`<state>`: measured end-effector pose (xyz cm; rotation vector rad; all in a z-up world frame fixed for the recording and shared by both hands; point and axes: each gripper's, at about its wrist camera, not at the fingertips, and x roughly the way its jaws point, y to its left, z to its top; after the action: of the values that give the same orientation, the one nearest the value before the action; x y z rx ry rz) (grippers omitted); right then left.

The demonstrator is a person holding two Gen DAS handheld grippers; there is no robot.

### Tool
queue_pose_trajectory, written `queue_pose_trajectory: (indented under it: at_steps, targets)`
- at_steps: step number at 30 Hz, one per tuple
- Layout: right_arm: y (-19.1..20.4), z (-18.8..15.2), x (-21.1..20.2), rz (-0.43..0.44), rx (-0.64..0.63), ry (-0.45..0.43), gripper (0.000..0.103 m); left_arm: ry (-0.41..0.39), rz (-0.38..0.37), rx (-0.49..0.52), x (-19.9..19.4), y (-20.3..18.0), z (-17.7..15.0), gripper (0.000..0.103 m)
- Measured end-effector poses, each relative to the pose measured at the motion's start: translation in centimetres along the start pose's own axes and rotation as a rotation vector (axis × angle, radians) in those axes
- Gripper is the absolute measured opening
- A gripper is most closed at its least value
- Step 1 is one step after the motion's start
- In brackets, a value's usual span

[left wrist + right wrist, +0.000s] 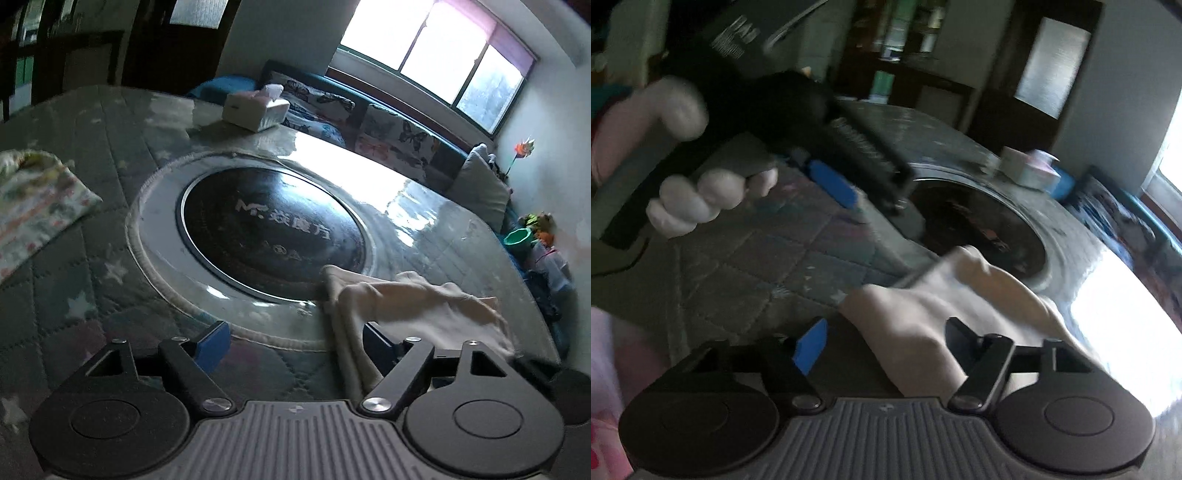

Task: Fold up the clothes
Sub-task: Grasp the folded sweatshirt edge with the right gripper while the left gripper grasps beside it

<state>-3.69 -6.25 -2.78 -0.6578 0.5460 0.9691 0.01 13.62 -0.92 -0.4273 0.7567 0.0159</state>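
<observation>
Item: cream garment [413, 306], lower right of frame, draped over my left gripper [295, 345], jaws wide, nothing pinched. Right gripper [886, 345]: cloth between jaws, grip uncertain. Step: taking hold. Next: pinch edges, spread flat

Black round cooktop [271, 236] in table centre: "Mr." plus Chinese characters, partly legible.

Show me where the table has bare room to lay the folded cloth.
Free: the quilted cover between the floral garment and the round hotplate; also the glossy strip past the hotplate, beyond the tissue box. Crowded: the near right corner, where the cream cloth lies.
</observation>
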Motion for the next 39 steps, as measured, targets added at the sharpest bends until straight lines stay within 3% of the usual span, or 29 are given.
queue_pose_trajectory:
  at_steps: [4,8,15,22,30,35,39]
  targets:
    - [-0.1,0.2,1.0,-0.013,-0.011,0.025,0.05,0.03,-0.04,-0.043,0.4,0.0,-0.2,0.078]
    - [-1.1,0.2,0.8,-0.019,0.033,0.016,0.028,0.055,-0.074,-0.098,0.9,-0.1,-0.2,0.078]
    - [-2.8,0.1,-0.7,-0.007,0.148,-0.046,0.017,0.092,-0.119,-0.195,1.5,-0.3,-0.2,0.078]
    - [-5.1,-0.3,-2.2,0.026,0.289,-0.101,0.015,0.111,-0.129,-0.298,2.1,-0.6,-0.2,0.08]
    - [-6.8,-0.7,-3.3,0.044,0.367,-0.147,0.014,0.149,-0.193,-0.434,3.6,-1.1,0.0,0.078]
    - [-7.0,-0.9,-3.5,0.055,0.38,-0.161,0.014,0.156,-0.204,-0.461,4.6,-1.6,0.3,0.067]
    - [-6.9,-1.1,-3.3,0.067,0.388,-0.173,0.014,0.161,-0.225,-0.485,5.5,-1.5,0.2,0.052]
